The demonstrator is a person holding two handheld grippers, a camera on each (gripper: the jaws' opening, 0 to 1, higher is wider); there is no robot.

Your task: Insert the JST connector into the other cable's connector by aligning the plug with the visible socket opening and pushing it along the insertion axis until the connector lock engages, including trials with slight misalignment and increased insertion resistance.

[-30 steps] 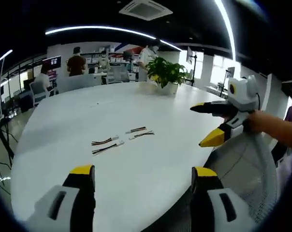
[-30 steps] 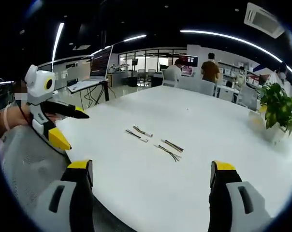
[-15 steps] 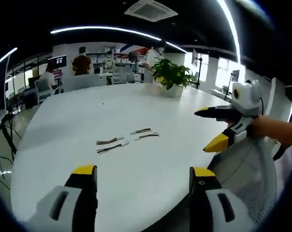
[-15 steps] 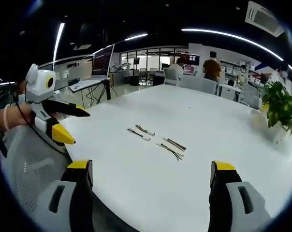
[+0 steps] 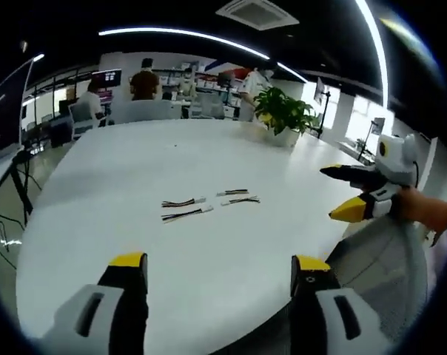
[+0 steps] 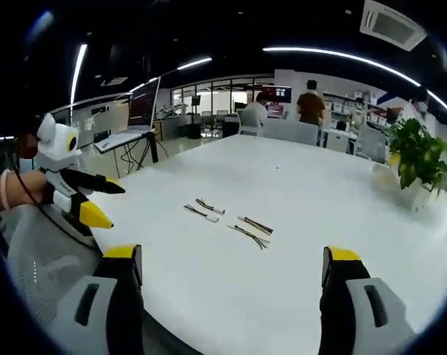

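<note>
Four short cable pieces with pale connectors at their ends lie out on the white table [image 5: 98, 222], well beyond my jaws and touched by neither tool. In the left gripper view they form two pairs: the left pair of cables [image 5: 185, 208] sits one just behind the other, and the right pair of cables [image 5: 238, 197] lies a little farther off, just beside them. In the right gripper view the same four appear as a left pair [image 6: 201, 208] and a right pair [image 6: 250, 230], all flat on the tabletop; I cannot tell plug from socket at this size. My left gripper [image 5: 218, 268] hangs over the near edge of the table with its yellow-tipped jaws spread wide and nothing between them. My right gripper [image 6: 233, 260] is the same, jaws far apart and empty, above the near part of the table. In the left gripper view the right tool shows at the far right, held in my hand [image 5: 423, 211], beside a grey mesh chair back [image 5: 379, 259]. A potted plant [image 5: 284, 117] stands at the far side of the table, and people stand among desks in the office behind it.
</note>
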